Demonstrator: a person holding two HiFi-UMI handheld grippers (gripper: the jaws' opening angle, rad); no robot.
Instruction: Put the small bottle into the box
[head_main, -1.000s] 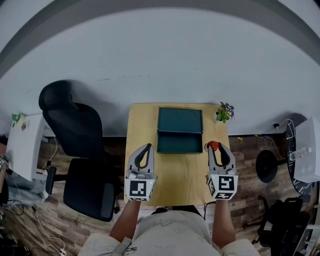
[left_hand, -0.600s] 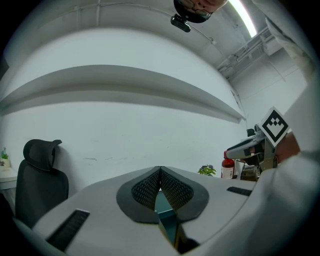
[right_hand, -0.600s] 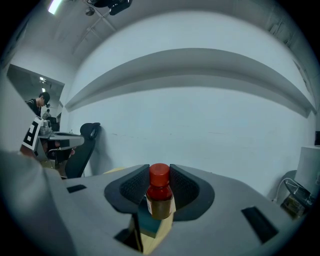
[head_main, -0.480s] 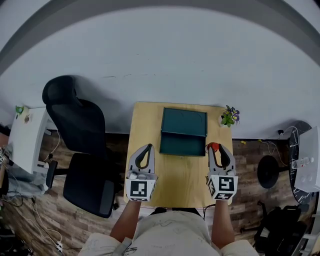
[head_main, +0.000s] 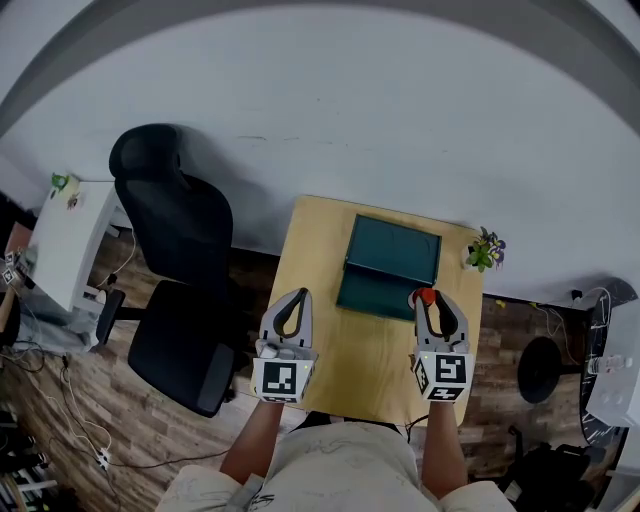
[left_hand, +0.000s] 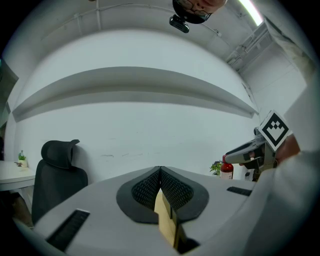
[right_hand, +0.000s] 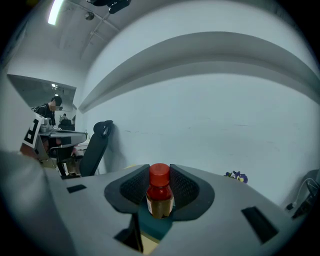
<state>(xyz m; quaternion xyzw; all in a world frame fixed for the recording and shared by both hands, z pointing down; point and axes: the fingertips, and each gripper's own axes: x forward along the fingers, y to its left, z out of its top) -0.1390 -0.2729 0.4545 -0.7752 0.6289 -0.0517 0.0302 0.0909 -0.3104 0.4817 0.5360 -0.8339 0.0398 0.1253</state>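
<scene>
- Table: wooden, with the person standing at its near edge.
- Chair: black, just left of the table.
- Box: teal, on the table's far half.
- Left gripper: over the table's near left. Its jaws are pressed together with nothing between them.
- Right gripper: over the near right, clamped on the bottle.
- Plant: at the far right corner, beside the box.
- Bottle: red-capped, upright between the right pads, just beside the box's near right corner, outside the box.

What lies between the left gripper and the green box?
Only bare table shows between the left gripper and the box in the head view.
</scene>
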